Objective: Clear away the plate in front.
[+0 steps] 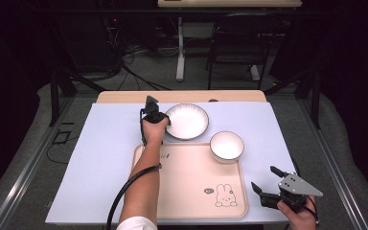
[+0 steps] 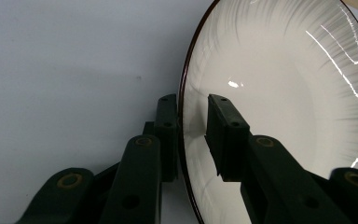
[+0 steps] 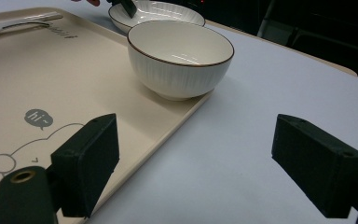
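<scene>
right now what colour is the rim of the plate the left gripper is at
Dark brown, on a white ribbed plate; clearest in the left gripper view.

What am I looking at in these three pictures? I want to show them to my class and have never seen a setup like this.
A person sits at a table and holds a hand tool with two black jaws in each hand. One picture is taken from above; the other two come from small cameras riding on the tools. On the table lie a tray with a rabbit drawing, a bowl on the tray's far corner, and a plate beyond the tray. The left gripper has one jaw on each side of the plate's rim; there is a small gap, so it is not yet clamped. The right gripper is open and holds nothing, near the tray's right edge.
</scene>
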The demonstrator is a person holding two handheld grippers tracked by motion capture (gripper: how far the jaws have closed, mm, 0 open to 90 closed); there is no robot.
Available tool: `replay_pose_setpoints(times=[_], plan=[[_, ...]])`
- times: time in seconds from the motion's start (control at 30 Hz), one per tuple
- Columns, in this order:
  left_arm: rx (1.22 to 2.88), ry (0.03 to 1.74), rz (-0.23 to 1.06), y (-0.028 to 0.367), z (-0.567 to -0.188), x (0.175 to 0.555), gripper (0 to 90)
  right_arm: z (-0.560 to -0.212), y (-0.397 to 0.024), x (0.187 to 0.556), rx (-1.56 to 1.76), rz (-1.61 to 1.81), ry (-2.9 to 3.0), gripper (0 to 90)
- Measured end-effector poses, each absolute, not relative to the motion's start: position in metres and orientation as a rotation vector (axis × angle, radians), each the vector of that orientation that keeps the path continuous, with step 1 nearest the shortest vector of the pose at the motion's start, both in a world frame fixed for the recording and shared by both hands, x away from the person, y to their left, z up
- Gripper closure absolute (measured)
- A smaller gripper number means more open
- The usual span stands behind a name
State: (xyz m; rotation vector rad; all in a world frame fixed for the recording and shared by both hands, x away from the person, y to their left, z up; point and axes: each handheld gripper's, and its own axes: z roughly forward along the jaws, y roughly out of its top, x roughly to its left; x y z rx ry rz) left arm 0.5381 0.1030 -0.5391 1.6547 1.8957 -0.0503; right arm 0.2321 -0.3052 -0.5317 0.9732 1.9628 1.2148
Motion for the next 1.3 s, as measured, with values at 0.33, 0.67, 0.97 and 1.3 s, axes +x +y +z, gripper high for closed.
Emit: replay_pose_setpoints(times=[0.33,0.67,0.97,1.3], plan=[[1.643,1.880,-0.043,0.103,-0.522,0.534,80.7,-0.532,-0.305,0.232,0.971,1.215,1.964,14.4],[1.668,1.868,-0.001,0.091,-0.496,0.532,84.5,-0.532,-0.305,0.232,0.976,1.218,1.962,14.4],[1.711,1.870,0.033,0.083,-0.479,0.535,83.6,-0.532,-0.306,0.232,0.977,1.218,1.958,14.4],[1.729,1.880,0.084,0.100,-0.453,0.532,82.5,-0.531,-0.307,0.232,0.975,1.217,1.957,14.4]])
